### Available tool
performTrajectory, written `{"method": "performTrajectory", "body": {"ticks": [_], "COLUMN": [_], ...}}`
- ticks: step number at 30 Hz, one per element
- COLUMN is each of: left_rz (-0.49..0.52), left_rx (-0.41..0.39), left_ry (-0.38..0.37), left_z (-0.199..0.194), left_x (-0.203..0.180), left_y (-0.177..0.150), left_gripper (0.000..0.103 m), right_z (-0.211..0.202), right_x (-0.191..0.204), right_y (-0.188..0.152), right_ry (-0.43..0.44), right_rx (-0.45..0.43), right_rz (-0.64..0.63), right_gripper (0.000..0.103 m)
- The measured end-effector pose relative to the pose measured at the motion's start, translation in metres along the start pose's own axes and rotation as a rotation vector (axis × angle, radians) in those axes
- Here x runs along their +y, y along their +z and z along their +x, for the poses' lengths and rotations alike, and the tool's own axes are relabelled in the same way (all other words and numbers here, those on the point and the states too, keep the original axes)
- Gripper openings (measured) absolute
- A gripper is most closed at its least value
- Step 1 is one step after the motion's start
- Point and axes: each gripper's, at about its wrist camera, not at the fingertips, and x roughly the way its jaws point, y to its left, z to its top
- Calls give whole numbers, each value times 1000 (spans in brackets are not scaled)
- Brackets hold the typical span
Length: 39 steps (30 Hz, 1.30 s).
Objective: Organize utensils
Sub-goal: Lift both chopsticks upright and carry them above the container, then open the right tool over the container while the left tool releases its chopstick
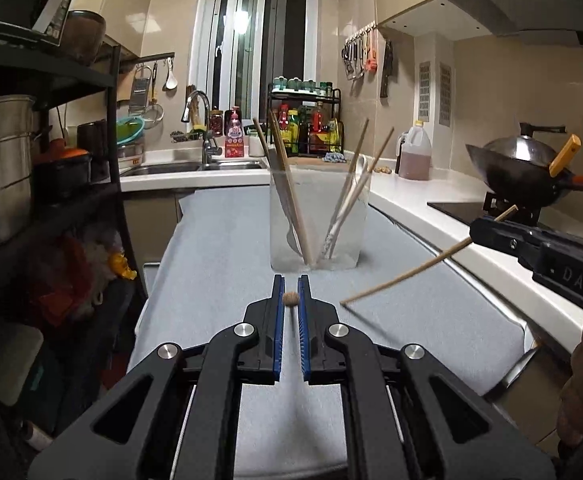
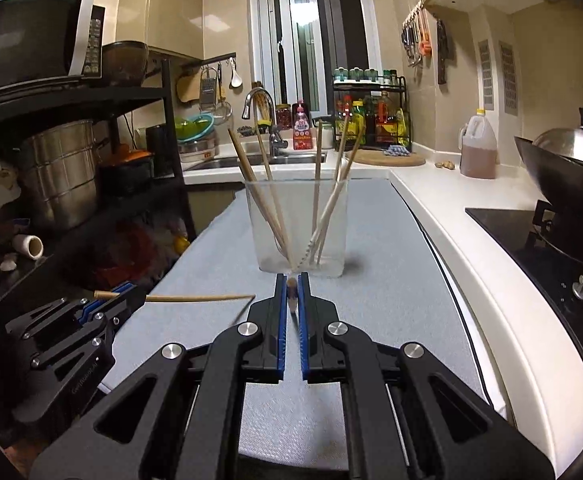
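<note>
So the clear holder (image 1: 317, 220) stands on the grey cloth (image 1: 219, 248) toward the far end of the cloth-covered table, closer to its right edge than its left. Sticking out of it are wooden chopsticks: a pair (image 1: 287, 184) leaning left and a few more (image 1: 355, 184) leaning right, plus what looks like a pale spoon handle, hard to say for sure through the plastic.

Each gripper has one chopstick pinched. Left gripper (image 1: 291, 290) has its blue pads nearly together on a chopstick (image 1: 290, 299) seen end-on from its own camera; from the right wrist view that same stick (image 2: 199, 298) runs level above the cloth, with the left gripper (image 2: 125, 294) down at the near left. Right gripper (image 2: 291, 289) is clamped just as narrow on its chopstick (image 2: 291, 283), again end-on in its own view. From the left wrist view the right gripper (image 1: 476, 229) sits over the table's right edge and its stick (image 1: 407, 272) slants down toward the cloth, tip near the middle but I can't tell if it touches.

Both held sticks are short of the holder, on its near side.

Beyond the right edge runs a white counter (image 2: 451, 208) with a wok (image 1: 519, 172) and an oil jug (image 2: 478, 146); a sink faucet (image 2: 257, 104) is at the back.
</note>
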Motion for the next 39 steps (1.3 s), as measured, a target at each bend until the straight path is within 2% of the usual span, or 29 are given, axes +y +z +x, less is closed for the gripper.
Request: {"method": "performTrajectory", "body": {"ticks": [7,18,24,31,34,39], "left_rz": [-74,-56,-70,-55,-70,-78], "left_rx": [37,114,100,17,-2,8], "left_ry": [-43,-97,-173,-221,-222,-201], "left_z": [20,43,51,67,84,121], "left_x": [28,48,47,32,31,30], "left_y": [53,129,183,252,265,264], "left_gripper": [7,7,7,7,7,7], "right_z": [9,25,23,21,29,62], "right_x": [3,-19,-40,-49,-50,-48], "right_y": [37,96,152,222,241,248], "right_ry": [30,48,40,30,35,29], "right_rx": [-30,-51,-121,-244,-269,-229], "right_rz": [6,46,63,41,34,17], "right_gripper": [5,5,6,6,5,6]}}
